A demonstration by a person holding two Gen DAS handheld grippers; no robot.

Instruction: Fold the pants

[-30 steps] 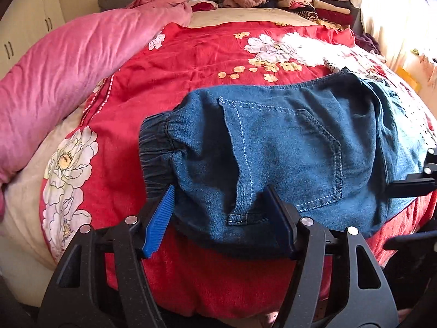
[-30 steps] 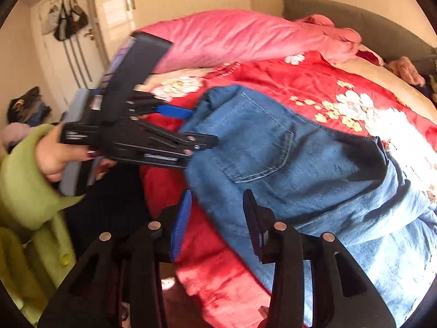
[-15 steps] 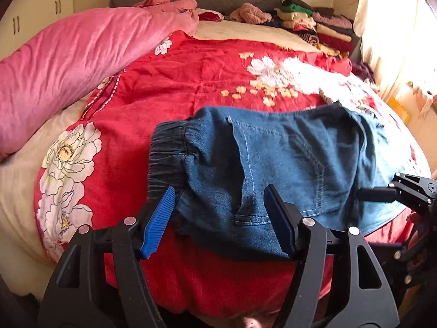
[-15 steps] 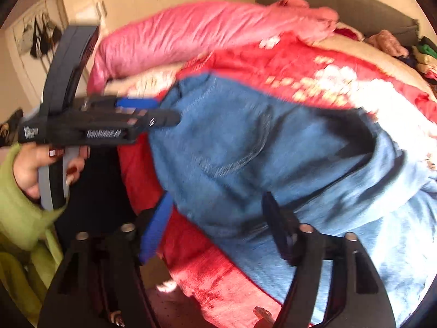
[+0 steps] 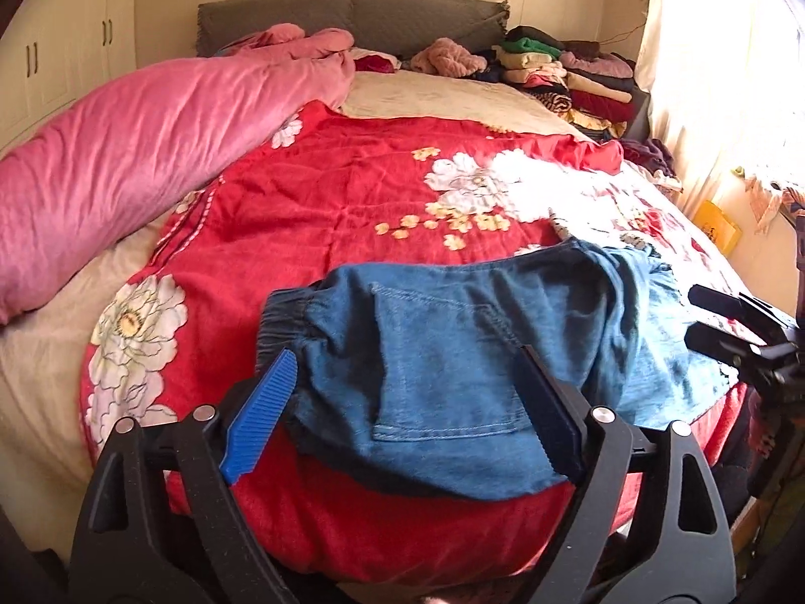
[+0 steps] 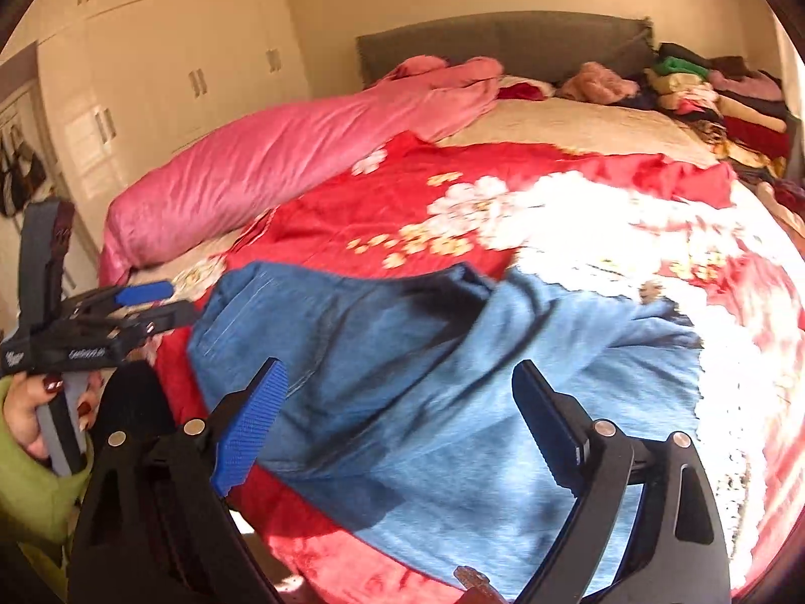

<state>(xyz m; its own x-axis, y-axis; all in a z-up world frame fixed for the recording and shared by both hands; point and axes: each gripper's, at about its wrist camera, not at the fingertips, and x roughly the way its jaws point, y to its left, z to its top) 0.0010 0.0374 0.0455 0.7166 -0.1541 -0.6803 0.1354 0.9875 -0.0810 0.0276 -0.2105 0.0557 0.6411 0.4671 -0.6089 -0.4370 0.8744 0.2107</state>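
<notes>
The pants (image 5: 453, 352) lie folded on the red quilt (image 5: 352, 191) near the bed's near edge, back pocket up and the elastic waistband toward the pink blanket (image 5: 126, 151). The left gripper (image 5: 402, 412) hangs above the pocket end with its jaws spread wide; they have just been opening, and the denim shows in the gap below them, untouched by either pad. The right gripper (image 6: 397, 418) stands just as wide over the paler leg end (that view is smeared by motion), its jaws also just opened and closed on nothing. In the right view a hand (image 6: 30, 418) in a green sleeve (image 6: 35, 498) holds the left gripper's handle beside the waistband. A stack of folded clothes (image 5: 568, 80) sits by the headboard (image 5: 352, 15)
</notes>
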